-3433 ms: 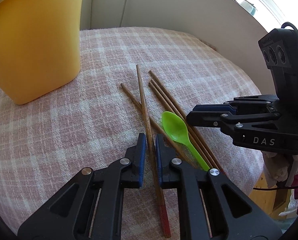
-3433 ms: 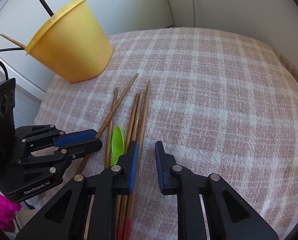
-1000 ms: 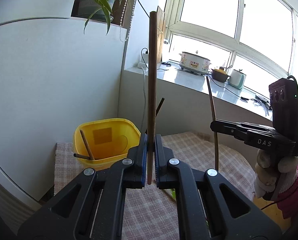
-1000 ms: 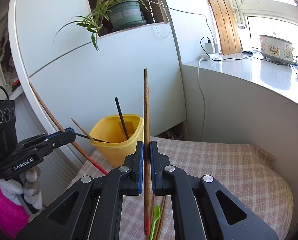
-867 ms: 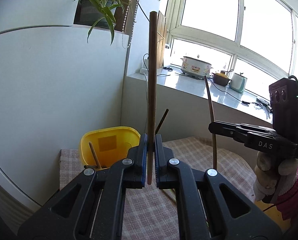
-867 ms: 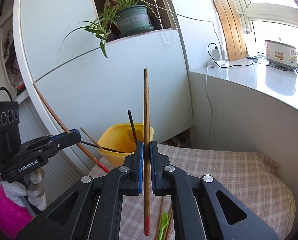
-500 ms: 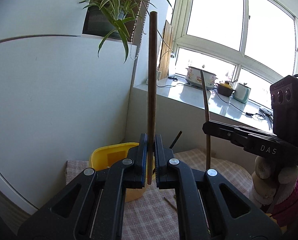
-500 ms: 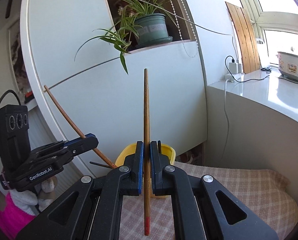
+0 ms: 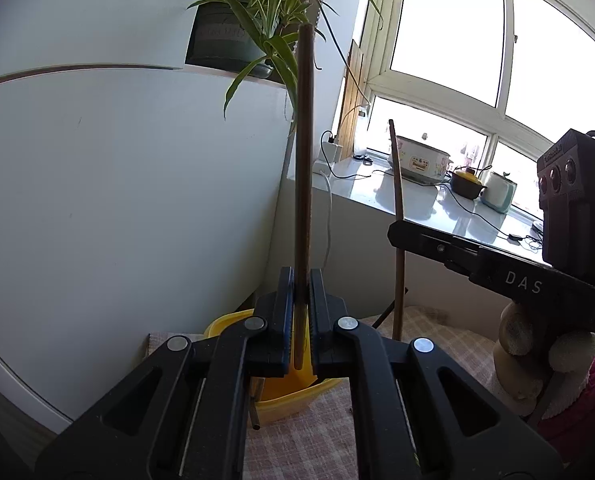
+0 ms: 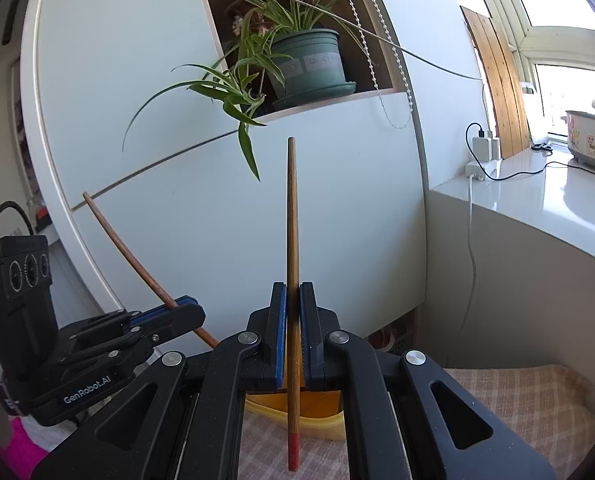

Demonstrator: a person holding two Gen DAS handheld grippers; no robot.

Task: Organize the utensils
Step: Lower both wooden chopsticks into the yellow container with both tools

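Observation:
My left gripper (image 9: pixel 299 304) is shut on a brown chopstick (image 9: pixel 303 184) that stands upright between its blue pads. The yellow cup (image 9: pixel 281 398) sits just beyond and below those fingers, mostly hidden by them. My right gripper (image 10: pixel 292 320) is shut on a second chopstick (image 10: pixel 292 220), upright with its red tip (image 10: pixel 293 452) hanging down in front of the yellow cup (image 10: pixel 317 404). Each gripper shows in the other's view: the right gripper (image 9: pixel 395 236) with its chopstick (image 9: pixel 397 200), and the left gripper (image 10: pixel 185 314) with its slanting chopstick (image 10: pixel 125 248).
The cup stands on a pink checked cloth (image 10: pixel 517 392) against a white cabinet (image 10: pixel 337 208). A potted spider plant (image 10: pixel 309 64) hangs over from a shelf above. A windowsill (image 9: pixel 417 208) with a cooker (image 9: pixel 417 158) and cables lies to the right. Dark sticks (image 9: pixel 381 318) poke out of the cup.
Both grippers lifted their chopsticks off the cloth earlier. Over the last second both have risen and come closer to the yellow cup, which now sits low behind the fingers.

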